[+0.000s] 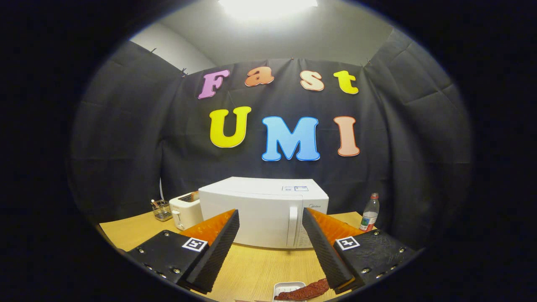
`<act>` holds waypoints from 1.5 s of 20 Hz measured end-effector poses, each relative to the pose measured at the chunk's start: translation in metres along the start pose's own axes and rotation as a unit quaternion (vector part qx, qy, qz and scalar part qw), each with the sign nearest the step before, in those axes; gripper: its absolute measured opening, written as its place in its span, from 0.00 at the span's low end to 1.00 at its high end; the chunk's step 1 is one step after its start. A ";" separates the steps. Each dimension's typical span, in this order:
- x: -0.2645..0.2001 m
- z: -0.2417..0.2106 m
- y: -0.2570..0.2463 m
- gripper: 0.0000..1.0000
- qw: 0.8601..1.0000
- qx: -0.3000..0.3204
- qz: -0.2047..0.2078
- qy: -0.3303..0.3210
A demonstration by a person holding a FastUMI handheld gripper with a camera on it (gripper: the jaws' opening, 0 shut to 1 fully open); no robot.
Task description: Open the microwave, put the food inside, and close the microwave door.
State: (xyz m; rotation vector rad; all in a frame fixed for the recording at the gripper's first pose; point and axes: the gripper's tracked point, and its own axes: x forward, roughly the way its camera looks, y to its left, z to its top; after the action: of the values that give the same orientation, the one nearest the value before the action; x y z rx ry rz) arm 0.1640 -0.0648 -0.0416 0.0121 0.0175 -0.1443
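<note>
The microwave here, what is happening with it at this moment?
A person holds a gripper with its fingers open and nothing between them, facing the white microwave on the wooden table. The microwave door is closed. The food lies on a small white tray near the fingers, not yet picked up.
</note>
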 end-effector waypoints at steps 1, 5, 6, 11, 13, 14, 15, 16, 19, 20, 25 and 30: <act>0.012 -0.008 -0.001 0.95 1.000 0.001 -0.004 0.008; 0.064 -0.036 -0.010 0.96 0.999 0.006 -0.017 0.031; 0.077 -0.042 -0.013 0.96 0.999 0.006 -0.021 0.036; 0.127 -0.073 -0.026 0.96 0.997 -0.004 -0.049 0.053; 0.141 -0.087 -0.025 0.96 0.997 -0.004 -0.046 0.067; 0.148 -0.093 -0.027 0.96 0.996 -0.007 -0.049 0.073; 0.152 -0.098 -0.028 0.96 0.996 -0.006 -0.051 0.079; 0.158 -0.103 -0.027 0.96 0.995 -0.004 -0.049 0.083; 0.170 -0.113 -0.033 0.96 0.995 -0.003 -0.056 0.088; 0.175 -0.117 -0.034 0.95 0.994 -0.003 -0.057 0.090; 0.186 -0.121 -0.035 0.96 0.995 -0.010 -0.056 0.083; 0.184 -0.121 -0.040 0.76 0.995 -0.016 -0.062 0.081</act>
State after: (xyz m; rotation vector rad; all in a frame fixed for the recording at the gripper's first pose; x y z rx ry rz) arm 0.3385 -0.1289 -0.1663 -0.0095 0.1837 -0.2673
